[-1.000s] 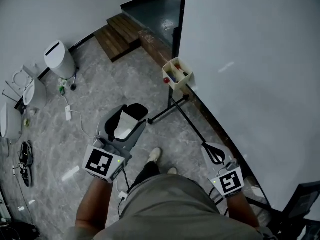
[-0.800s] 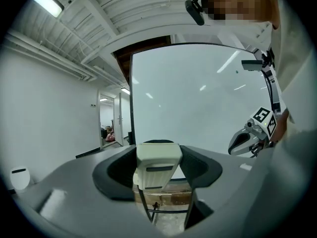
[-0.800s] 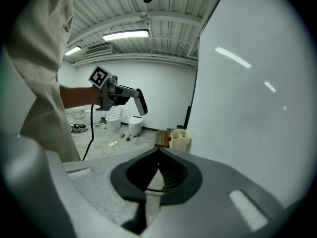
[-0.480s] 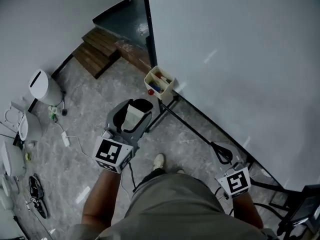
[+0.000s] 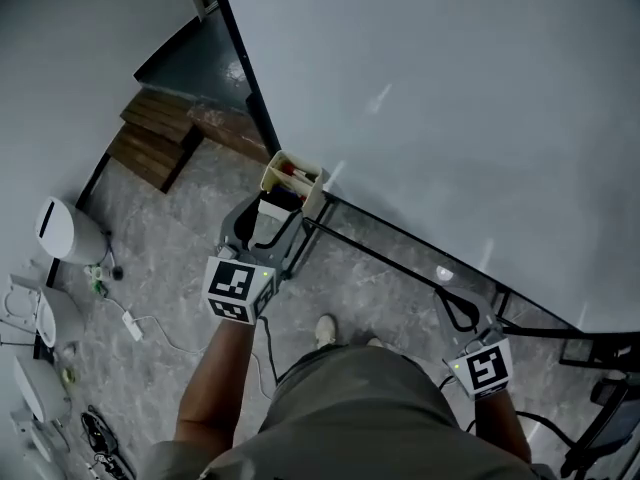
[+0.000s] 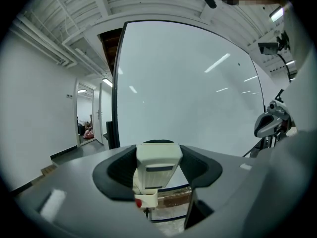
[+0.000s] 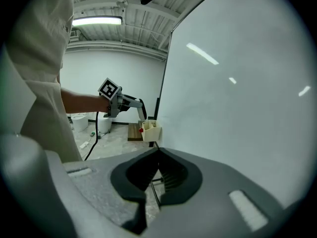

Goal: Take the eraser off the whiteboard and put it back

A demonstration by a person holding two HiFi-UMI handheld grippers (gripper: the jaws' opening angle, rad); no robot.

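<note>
Centre frame, the left tongs (image 5: 264,220) pinch the eraser (image 6: 157,163), seemingly to be set back on the whiteboard (image 5: 450,118); the right tongs (image 5: 456,310) are pressed together, empty.

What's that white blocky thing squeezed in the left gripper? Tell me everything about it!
That is the eraser, a cream-white block that looks like plastic, with a dark bluish strip across its face. It stands upright between the black pads of the left gripper, which is clamped on its two sides. It is off the whiteboard, in the air close to the cream holder at the board's lower corner. Its underside is hidden.
</note>
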